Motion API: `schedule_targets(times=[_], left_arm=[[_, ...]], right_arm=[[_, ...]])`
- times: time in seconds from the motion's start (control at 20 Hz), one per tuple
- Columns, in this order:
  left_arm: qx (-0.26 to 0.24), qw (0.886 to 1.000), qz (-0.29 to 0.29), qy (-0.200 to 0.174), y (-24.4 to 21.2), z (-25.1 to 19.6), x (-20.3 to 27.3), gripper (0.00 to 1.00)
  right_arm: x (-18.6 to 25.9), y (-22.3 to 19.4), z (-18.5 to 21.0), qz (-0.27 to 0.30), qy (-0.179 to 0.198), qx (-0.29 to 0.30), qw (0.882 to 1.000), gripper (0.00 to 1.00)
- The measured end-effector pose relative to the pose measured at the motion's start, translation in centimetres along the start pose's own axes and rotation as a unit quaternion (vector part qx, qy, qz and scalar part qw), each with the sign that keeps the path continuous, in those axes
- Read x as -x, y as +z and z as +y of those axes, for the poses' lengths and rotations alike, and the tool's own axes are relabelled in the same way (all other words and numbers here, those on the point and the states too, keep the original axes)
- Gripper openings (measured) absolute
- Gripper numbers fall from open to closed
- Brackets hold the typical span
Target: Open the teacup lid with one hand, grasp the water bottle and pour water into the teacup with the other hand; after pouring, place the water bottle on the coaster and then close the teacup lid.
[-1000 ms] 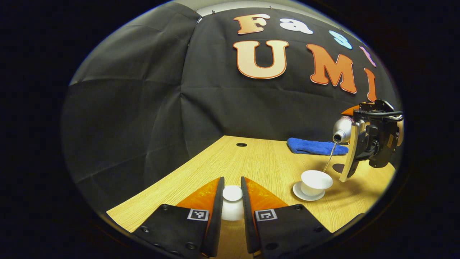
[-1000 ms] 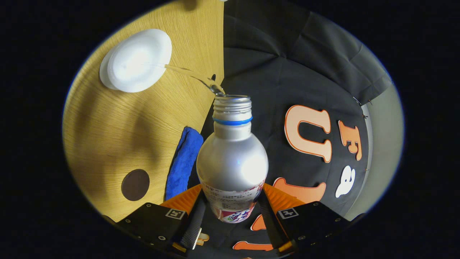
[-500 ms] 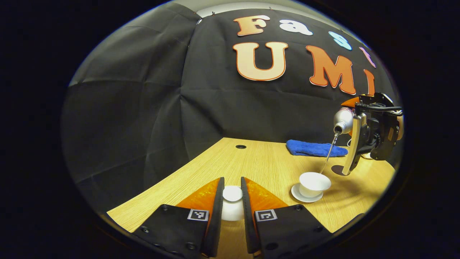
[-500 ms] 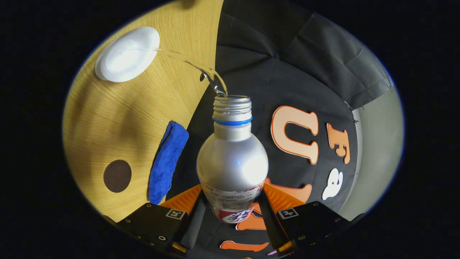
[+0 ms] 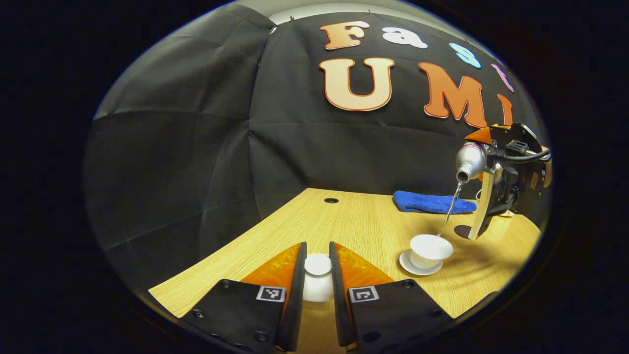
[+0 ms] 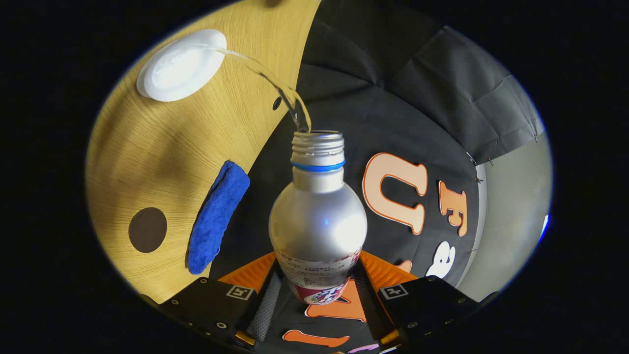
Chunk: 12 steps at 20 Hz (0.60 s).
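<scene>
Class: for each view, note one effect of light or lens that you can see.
Left gripper view: the table edge curves from fisheye distortion; a soft shadow lies right of the teacup. Right gripper view: a bright glare spot sits on the bottle; the table is shaded near the coaster.

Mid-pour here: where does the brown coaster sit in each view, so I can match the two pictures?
Left gripper view: coaster at far right on the table, partly behind the right tool, just beyond the teacup.
Right gripper view: coaster at lower left.
Shared landmark: the blue towel, right beside it in both.
</scene>
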<state>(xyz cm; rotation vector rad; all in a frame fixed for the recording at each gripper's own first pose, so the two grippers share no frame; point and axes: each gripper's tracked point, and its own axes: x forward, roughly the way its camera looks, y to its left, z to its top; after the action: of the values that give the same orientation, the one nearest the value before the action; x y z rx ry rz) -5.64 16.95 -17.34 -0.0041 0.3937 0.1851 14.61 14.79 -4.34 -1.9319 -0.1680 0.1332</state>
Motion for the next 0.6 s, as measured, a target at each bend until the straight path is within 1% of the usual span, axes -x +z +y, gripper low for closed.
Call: schedule_targets(times=[0.1, 0.15, 0.2, 0.6], left_arm=[[0.0, 1.0, -0.001, 0.0, -0.1, 0.0, 0.0, 0.33], [-0.001, 1.0, -0.001, 0.001, -0.1, 0.1, 0.0, 0.29], [-0.001, 1.0, 0.0, 0.001, -0.1, 0.0, 0.0, 0.33], [-0.008, 1.0, -0.001, 0.002, -0.2, 0.1, 0.1, 0.33]], right_arm=[[0.0, 0.4, 0.3, -0.003, 0.001, 0.007, 1.0, 0.78], [0.1, 0.6, 0.5, -0.005, 0.001, 0.01, 1.0, 0.78], [0.0, 0.9, 0.7, -0.007, 0.001, 0.012, 1.0, 0.78], [0.2, 2.8, 2.5, -0.024, 0.002, 0.042, 0.999, 0.78]])
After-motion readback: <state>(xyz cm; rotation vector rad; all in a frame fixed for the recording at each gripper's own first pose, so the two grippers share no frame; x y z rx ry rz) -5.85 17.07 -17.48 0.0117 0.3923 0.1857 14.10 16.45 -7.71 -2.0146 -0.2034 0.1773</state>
